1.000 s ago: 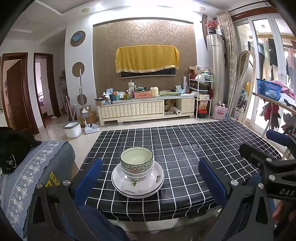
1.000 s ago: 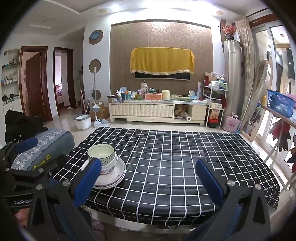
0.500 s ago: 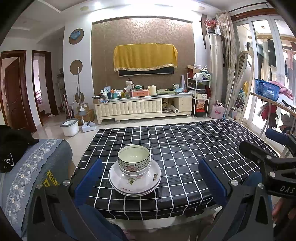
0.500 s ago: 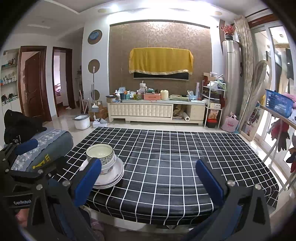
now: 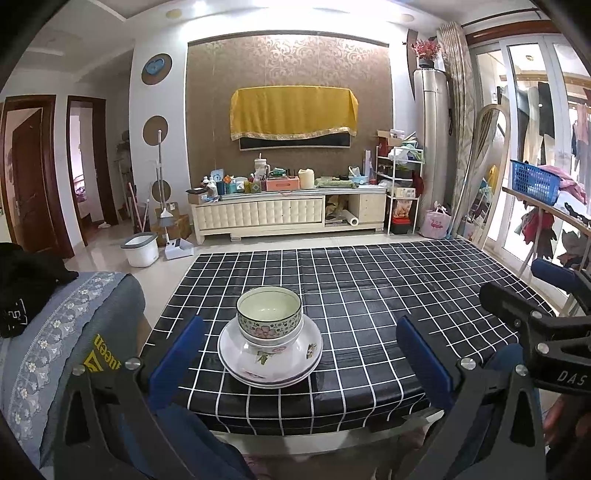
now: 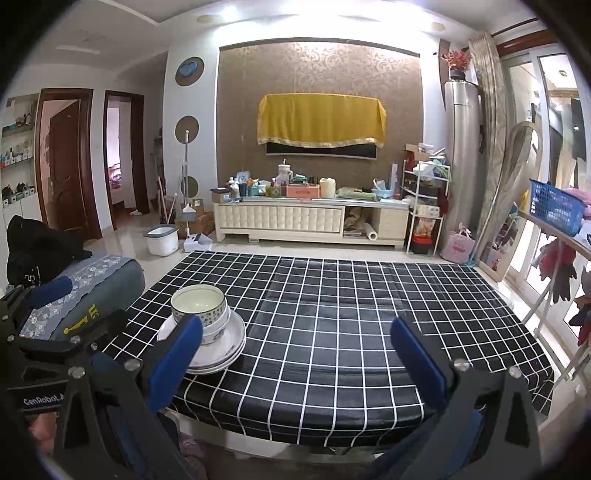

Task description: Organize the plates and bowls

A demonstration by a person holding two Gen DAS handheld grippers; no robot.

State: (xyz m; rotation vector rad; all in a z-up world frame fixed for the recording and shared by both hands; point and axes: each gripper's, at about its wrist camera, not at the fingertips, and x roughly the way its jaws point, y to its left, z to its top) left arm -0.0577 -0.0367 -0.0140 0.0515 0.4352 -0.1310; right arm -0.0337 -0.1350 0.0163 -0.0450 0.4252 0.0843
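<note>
Floral bowls (image 5: 269, 320) stacked on plates (image 5: 269, 354); left tool (image 5: 299, 354) and right tool (image 6: 295, 354) gape empty.

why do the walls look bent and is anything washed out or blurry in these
Left wrist view: fisheye lens bows the door frames and window frames, corners go black, ceiling lights blow out white; the stacked bowls stay sharp. Right wrist view: same barrel bend and dark rim, glare on the ceiling, daylight through the right-hand window; the checked tablecloth stays crisp.
</note>
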